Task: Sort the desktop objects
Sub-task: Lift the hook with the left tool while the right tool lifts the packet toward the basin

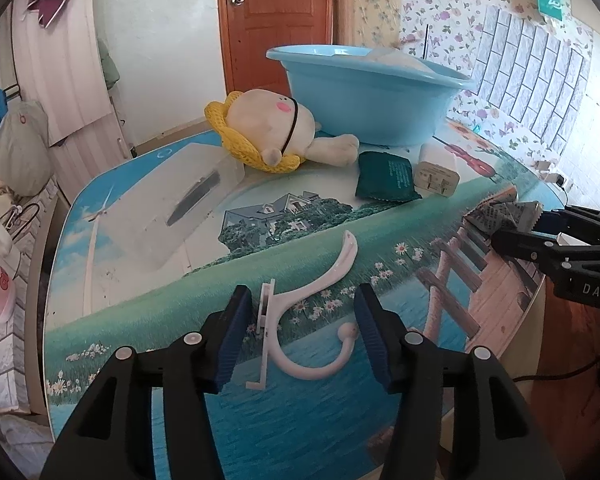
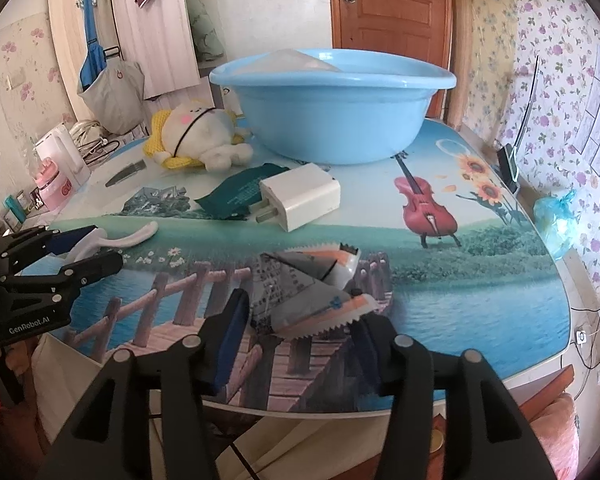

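The left gripper (image 1: pixel 304 332), jaws spread, straddles the white coat hook (image 1: pixel 312 300), whose long axis runs near-to-far between them. The right gripper (image 2: pixel 300 336), also spread, brackets crumpled snack wrappers (image 2: pixel 312 280) at the table's near edge (image 2: pixel 480 364).

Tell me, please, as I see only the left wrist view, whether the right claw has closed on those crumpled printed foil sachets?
Observer: Not yet. The right claw is open, one jaw on either side of the crumpled printed foil sachets, which lie on the picture-printed round table.
Operator: Thank you. Is there anything past the painted cello on that side?
Observer: Yes, a knotted pale blue plastic bag sits at the table's right edge, well clear of the sachets.
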A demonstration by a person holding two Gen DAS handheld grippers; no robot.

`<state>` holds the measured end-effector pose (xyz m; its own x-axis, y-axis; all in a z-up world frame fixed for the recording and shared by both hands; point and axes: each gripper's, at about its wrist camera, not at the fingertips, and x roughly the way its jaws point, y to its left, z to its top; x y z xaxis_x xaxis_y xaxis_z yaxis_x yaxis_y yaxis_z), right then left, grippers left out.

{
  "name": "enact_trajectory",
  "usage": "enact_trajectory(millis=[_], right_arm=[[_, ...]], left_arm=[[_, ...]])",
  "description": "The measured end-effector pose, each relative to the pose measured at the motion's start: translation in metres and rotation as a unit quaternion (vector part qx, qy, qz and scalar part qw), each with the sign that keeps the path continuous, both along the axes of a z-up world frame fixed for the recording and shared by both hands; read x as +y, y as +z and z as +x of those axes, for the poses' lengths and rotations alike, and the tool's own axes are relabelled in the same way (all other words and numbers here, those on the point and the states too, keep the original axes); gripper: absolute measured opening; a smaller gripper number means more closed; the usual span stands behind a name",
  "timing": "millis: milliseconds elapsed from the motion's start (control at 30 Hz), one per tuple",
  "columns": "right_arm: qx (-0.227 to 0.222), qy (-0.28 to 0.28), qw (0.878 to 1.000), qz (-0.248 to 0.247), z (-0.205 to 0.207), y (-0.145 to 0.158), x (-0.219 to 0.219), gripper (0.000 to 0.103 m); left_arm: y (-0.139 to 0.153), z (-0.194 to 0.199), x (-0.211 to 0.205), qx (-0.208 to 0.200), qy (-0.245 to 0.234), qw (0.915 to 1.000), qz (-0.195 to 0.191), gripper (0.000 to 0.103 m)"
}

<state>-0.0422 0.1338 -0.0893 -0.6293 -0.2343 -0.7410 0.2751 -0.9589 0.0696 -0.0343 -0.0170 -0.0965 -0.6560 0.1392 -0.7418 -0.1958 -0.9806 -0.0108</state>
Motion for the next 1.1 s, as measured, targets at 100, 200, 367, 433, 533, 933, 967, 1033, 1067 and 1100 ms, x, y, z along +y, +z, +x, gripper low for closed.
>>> enact_trajectory(millis=[100, 200, 367, 433, 533, 933, 967, 1033, 1067, 1100], right_arm=[[0.004, 0.0, 1.0, 0.004, -0.001, -0.001, -0.001, 0.053], [0.01, -0.006, 1.0, -0.001, 0.001, 0.001, 0.0, 0.048], [0.022, 0.0, 1.0, -0.007, 0.002, 0.006, 0.001, 0.038], [0.028, 0.003, 1.0, -0.009, 0.004, 0.009, 0.001, 0.037], [0.036, 0.006, 0.999, -0.016, 0.006, 0.013, 0.001, 0.036], [0.02, 0.006, 0.999, -0.025, 0.002, 0.008, 0.004, 0.037], [0.018, 0.006, 0.999, -0.027, 0.001, 0.007, 0.004, 0.037], [0.016, 0.006, 0.999, -0.028, 0.001, 0.006, 0.004, 0.037], [0.015, 0.006, 0.999, -0.028, 0.001, 0.006, 0.004, 0.037], [0.014, 0.007, 0.999, -0.028, 0.001, 0.005, 0.004, 0.037]], left_arm=[[0.0, -0.001, 0.0, 0.003, 0.001, 1.0, 0.0, 0.054], [0.0, -0.002, -0.001, 0.005, 0.003, 1.0, 0.003, 0.051], [0.002, -0.001, -0.002, 0.008, -0.002, 0.9999, 0.007, 0.037], [0.003, 0.0, -0.002, 0.008, -0.002, 0.9999, 0.009, 0.03], [0.007, 0.0, -0.003, 0.013, -0.003, 0.9999, 0.011, 0.028], [0.011, 0.003, -0.008, 0.012, -0.004, 0.9998, 0.014, 0.067], [0.012, 0.006, -0.009, 0.015, -0.007, 0.9997, 0.017, 0.079], [0.012, 0.012, -0.01, 0.018, -0.016, 0.9995, 0.02, 0.081], [0.011, 0.013, -0.009, 0.017, -0.02, 0.9995, 0.017, 0.081], [0.01, 0.015, -0.008, 0.015, -0.023, 0.9995, 0.013, 0.082]])
